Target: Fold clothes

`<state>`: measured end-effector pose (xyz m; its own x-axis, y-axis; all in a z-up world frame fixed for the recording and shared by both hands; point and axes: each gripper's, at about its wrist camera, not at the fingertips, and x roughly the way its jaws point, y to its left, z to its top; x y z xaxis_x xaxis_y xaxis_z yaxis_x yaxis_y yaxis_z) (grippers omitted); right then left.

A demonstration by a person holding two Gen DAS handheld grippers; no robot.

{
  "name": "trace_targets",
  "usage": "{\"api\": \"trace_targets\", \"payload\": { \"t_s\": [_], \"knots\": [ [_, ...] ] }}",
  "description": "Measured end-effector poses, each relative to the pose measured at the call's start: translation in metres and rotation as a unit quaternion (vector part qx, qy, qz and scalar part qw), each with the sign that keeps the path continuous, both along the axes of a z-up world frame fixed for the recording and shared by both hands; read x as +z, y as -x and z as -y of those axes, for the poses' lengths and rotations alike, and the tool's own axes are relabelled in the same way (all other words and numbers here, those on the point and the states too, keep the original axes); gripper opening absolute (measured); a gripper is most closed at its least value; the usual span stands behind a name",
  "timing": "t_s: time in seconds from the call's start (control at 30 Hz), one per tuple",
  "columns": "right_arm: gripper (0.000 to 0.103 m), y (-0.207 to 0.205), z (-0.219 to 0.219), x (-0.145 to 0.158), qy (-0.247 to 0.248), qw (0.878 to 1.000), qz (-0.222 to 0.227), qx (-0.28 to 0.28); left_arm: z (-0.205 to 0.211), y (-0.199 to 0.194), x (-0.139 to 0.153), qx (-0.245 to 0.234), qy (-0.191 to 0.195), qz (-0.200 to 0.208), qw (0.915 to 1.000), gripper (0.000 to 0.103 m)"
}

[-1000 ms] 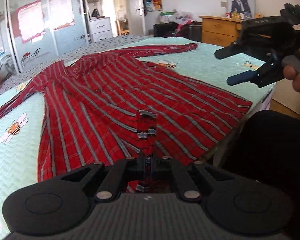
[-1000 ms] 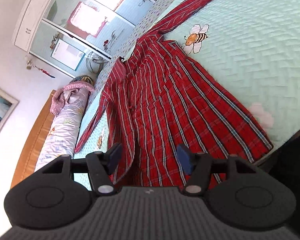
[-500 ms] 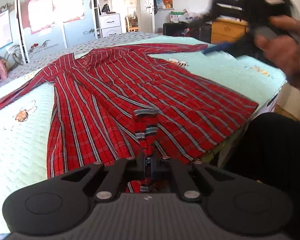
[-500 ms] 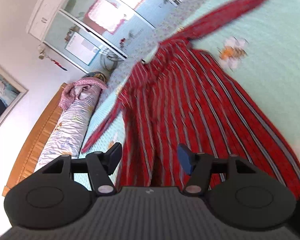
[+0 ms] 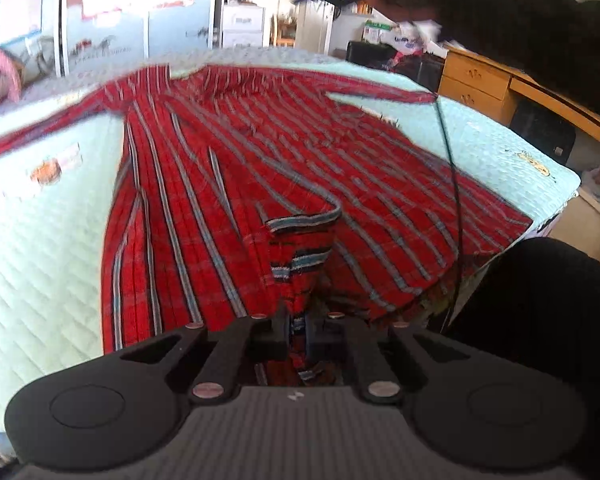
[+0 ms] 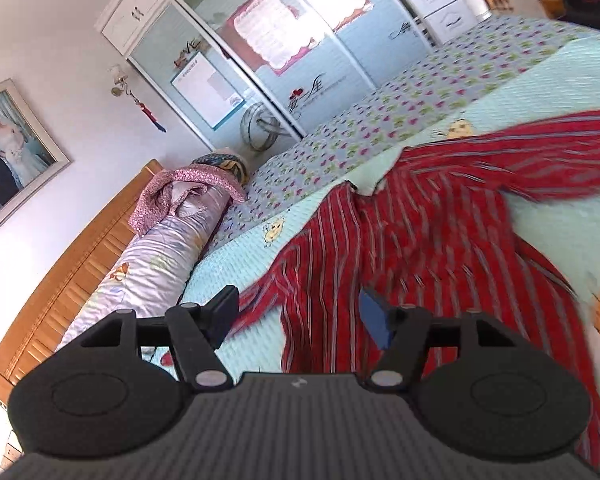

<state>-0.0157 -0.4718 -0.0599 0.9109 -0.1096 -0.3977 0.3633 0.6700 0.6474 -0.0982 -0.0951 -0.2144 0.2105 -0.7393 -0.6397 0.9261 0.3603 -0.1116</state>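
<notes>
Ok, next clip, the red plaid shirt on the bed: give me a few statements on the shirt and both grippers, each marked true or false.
1. The left gripper is shut on a bunched fold of the red plaid shirt. True.
2. The right gripper holds a sleeve. False: its jaws stand apart with nothing between them, having just opened a little further.
3. The shirt is already folded into a neat square. False: it lies spread on the bed, sleeves out.
4. The shirt lies on a light green quilted cover. True.
5. A rolled quilt lies by the wooden headboard. True.
</notes>
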Motion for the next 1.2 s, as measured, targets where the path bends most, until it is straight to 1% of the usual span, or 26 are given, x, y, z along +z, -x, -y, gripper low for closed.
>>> {"api": "trace_targets", "payload": {
  "t_s": [0.03,0.13,0.2,0.27,0.33,0.43,0.5,0.57,0.7,0.8,0.87,0.97,1.0,1.03,1.07,1.1,1.13,1.2],
  "knots": [
    [0.068,-0.02,0.013,-0.002,-0.003,1.0,-0.004,0.003,0.001,-0.004,-0.003,-0.001,-0.001,-0.01,1.0,0.007],
    [0.068,-0.089,0.05,-0.009,0.01,0.999,-0.036,0.005,0.003,-0.017,-0.011,-0.004,0.005,-0.038,0.9993,0.007],
    [0.068,-0.138,0.076,-0.016,0.037,0.997,-0.068,-0.002,0.004,-0.024,-0.015,-0.007,0.01,-0.053,0.9985,0.006],
    [0.068,-0.193,0.106,-0.031,0.062,0.992,-0.105,-0.001,0.006,-0.032,-0.017,-0.012,0.008,-0.074,0.9971,0.006],
    [0.068,-0.246,0.132,-0.048,0.09,0.983,-0.161,0.008,0.008,-0.044,-0.019,-0.014,0.005,-0.108,0.994,0.006],
    [0.063,-0.315,0.165,-0.078,0.103,0.957,-0.27,0.016,0.014,-0.062,-0.022,-0.013,-0.003,-0.16,0.987,0.005],
    [0.062,-0.338,0.173,-0.082,0.105,0.953,-0.284,0.023,0.017,-0.069,-0.021,-0.011,-0.013,-0.188,0.982,0.005],
    [0.062,-0.353,0.175,-0.079,0.105,0.952,-0.285,0.029,0.02,-0.071,-0.017,-0.009,-0.028,-0.202,0.9788,0.005],
    [0.062,-0.382,0.18,-0.078,0.056,0.958,-0.279,0.038,0.029,-0.074,-0.012,-0.008,-0.059,-0.219,0.9738,0.006],
    [0.062,-0.4,0.182,-0.082,0.027,0.961,-0.273,0.026,0.035,-0.077,-0.009,-0.007,-0.08,-0.231,0.9695,0.006],
    [0.062,-0.417,0.187,-0.09,0.005,0.963,-0.269,0.022,0.038,-0.08,-0.007,-0.008,-0.09,-0.236,0.9676,0.006],
    [0.062,-0.433,0.188,-0.11,-0.026,0.963,-0.269,0.013,0.039,-0.084,-0.005,-0.008,-0.098,-0.243,0.965,0.006],
    [0.057,-0.437,0.188,-0.117,-0.038,0.963,-0.265,0.016,0.039,-0.086,-0.003,-0.007,-0.102,-0.245,0.9641,0.006],
    [0.049,-0.44,0.186,-0.123,-0.047,0.964,-0.261,0.019,0.038,-0.088,-0.002,-0.006,-0.105,-0.247,0.9632,0.006],
    [0.02,-0.442,0.185,-0.126,-0.057,0.965,-0.256,0.024,0.038,-0.089,0.0,-0.005,-0.108,-0.248,0.9627,0.006],
    [0.004,-0.443,0.183,-0.129,-0.066,0.965,-0.25,0.029,0.039,-0.091,0.001,-0.004,-0.112,-0.248,0.9623,0.006],
    [0.004,-0.442,0.182,-0.126,-0.062,0.967,-0.244,0.028,0.038,-0.092,0.003,-0.004,-0.115,-0.247,0.9622,0.006],
    [0.004,-0.434,0.181,-0.111,-0.037,0.972,-0.231,0.02,0.038,-0.094,0.007,-0.008,-0.119,-0.243,0.9627,0.006]
  ]
}}
